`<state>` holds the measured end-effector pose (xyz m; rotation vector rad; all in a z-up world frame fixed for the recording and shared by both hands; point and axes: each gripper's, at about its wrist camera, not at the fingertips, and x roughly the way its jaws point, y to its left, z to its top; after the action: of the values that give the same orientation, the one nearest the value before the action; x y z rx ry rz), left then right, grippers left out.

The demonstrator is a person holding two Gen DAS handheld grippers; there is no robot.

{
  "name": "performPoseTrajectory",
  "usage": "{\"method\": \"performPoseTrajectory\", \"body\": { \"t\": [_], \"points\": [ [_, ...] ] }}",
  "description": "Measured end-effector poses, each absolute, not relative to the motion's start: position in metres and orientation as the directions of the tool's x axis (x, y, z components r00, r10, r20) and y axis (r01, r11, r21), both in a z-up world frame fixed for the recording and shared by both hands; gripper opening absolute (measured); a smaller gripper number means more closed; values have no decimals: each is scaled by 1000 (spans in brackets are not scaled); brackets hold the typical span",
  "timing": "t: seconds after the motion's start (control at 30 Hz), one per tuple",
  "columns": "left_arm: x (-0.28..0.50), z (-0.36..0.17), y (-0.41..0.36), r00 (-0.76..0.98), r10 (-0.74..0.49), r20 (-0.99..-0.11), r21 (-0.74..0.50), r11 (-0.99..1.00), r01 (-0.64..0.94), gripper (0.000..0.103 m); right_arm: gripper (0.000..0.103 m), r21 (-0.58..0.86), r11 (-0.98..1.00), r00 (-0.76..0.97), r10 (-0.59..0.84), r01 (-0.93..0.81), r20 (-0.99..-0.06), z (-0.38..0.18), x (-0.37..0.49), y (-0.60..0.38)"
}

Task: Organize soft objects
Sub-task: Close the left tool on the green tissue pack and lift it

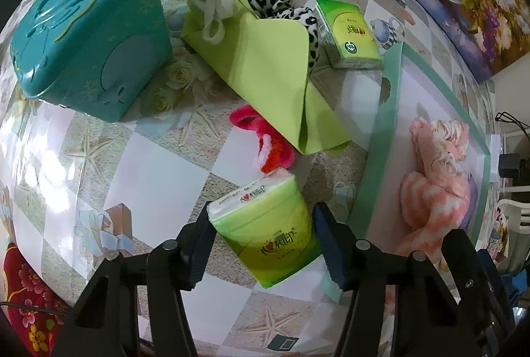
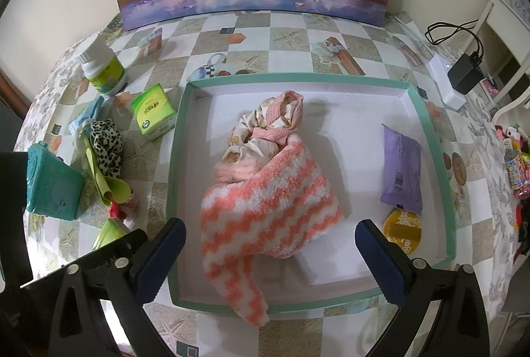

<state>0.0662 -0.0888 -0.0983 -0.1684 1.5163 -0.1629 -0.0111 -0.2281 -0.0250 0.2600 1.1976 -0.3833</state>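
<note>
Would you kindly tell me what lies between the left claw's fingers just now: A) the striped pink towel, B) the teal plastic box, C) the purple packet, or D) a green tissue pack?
D: in the left wrist view a green tissue pack sits between the fingers of the left claw, on the table outside the tray.

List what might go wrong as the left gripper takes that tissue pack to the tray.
The left gripper straddles the green tissue pack with visible gaps, so it could slip. The tray wall stands close by and could snag it. The striped towel overhangs the tray's near rim.
</note>
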Motion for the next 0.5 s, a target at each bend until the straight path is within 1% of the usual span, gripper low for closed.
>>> {"method": "performPoseTrajectory", "body": {
  "t": [0.23, 0.5],
  "points": [
    [61, -93, -76, 51, -212, -976, -212, 977, -1, 59, 103, -5, 907, 313, -151, 422, -938, -25, -11, -228],
    [62, -73, -61, 93, -247, -964, -249, 969, -4, 57, 103, -5, 909, 322, -152, 417, -935, -24, -11, -230]
  ]
}}
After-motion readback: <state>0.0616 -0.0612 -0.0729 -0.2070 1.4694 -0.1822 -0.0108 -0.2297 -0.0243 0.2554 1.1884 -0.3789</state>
